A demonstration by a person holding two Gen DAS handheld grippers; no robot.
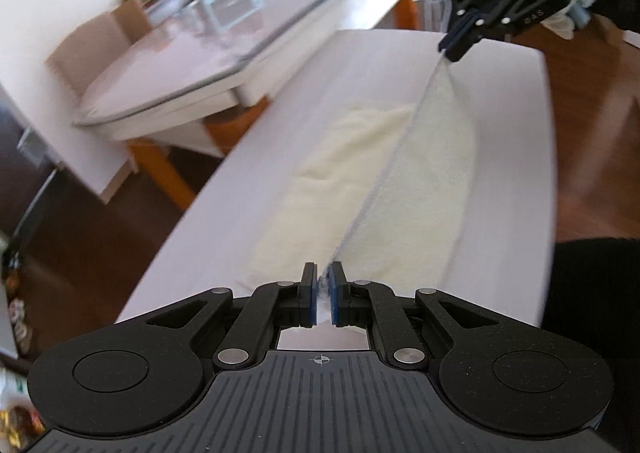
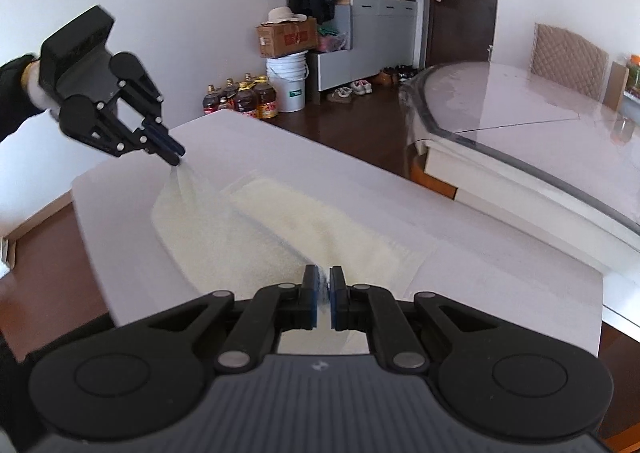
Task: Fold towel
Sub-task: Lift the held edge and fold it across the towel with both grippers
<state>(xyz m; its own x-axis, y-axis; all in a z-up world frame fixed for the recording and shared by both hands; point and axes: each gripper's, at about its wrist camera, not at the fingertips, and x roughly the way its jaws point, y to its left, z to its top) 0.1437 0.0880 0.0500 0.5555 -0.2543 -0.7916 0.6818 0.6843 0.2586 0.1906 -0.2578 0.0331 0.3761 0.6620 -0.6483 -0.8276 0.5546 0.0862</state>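
Blurring hides the towel (image 1: pixel 420 173) edge pinched by both grippers.

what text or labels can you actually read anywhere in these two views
None can be read with certainty.
Embossed letters on the right gripper body: too small to read.
Red print on the cardboard box: blurred.
Labels on the oil bottles: too small.
Green mark on the white bucket: illegible.

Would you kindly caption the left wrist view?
Left gripper and right gripper each pinch the cream towel, edge lifted above the white table.
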